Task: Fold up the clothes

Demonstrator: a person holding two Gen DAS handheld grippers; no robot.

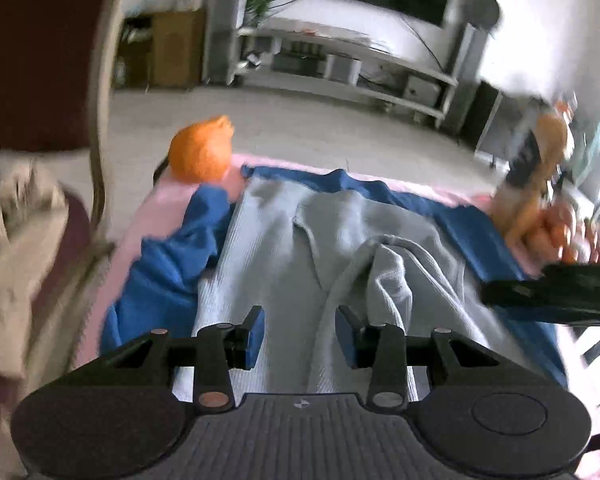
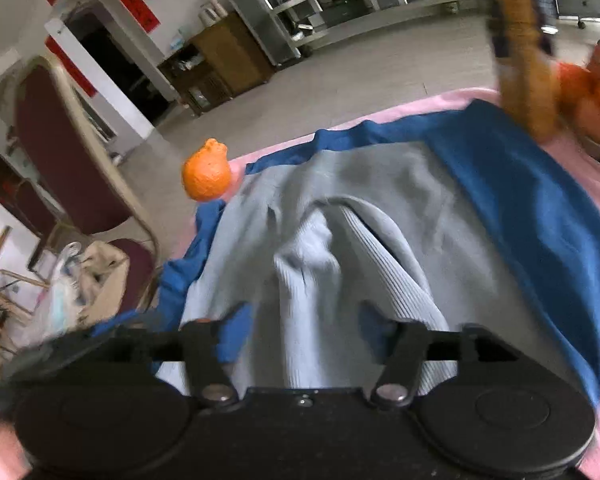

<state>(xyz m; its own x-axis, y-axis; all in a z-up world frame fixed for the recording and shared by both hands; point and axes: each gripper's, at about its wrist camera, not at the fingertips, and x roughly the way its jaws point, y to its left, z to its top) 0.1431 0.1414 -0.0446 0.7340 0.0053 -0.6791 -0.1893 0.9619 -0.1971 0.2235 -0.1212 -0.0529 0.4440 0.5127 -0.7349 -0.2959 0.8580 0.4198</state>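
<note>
**Operator:** Ribbed knit, pale grey-blue. That is the sweater [image 1: 284,240] I have under both cameras. It lies spread on a blue garment [image 1: 156,280], which in turn lies on the pink cloth [image 1: 140,220] over the tabletop.

**Spotter:** How are your jaws?

**Operator:** Left gripper [image 1: 300,334] has its jaws apart with nothing between them, hanging over the near edge of the sweater. Right gripper [image 2: 304,332] is also apart; a raised ridge of the knit runs up between its fingers, but they do not look pressed on it. Both views are blurred, so I cannot tell whether either is touching the cloth.

**Spotter:** How will it handle?

**Operator:** Soft and limp, I'd judge, and light. A knit like this stretches and sags, so one pinch would let the rest drag and pull the blue garment along. One sleeve [image 1: 388,276] lies folded in over the body, bunched. That fits a fold under way, or simply a loose lay; I cannot tell which.

**Spotter:** Where would you take hold?

**Operator:** At an edge or seam, where the cloth is doubled and the pads get a real bite: the near hem corners, or the sleeve's cuff end. Pinch only the grey layer, not the blue beneath.

**Spotter:** Anything nearby?

**Operator:** An orange [image 1: 202,152] at the far left corner, and more oranges [image 2: 592,92] far right, with a hand there.
</note>
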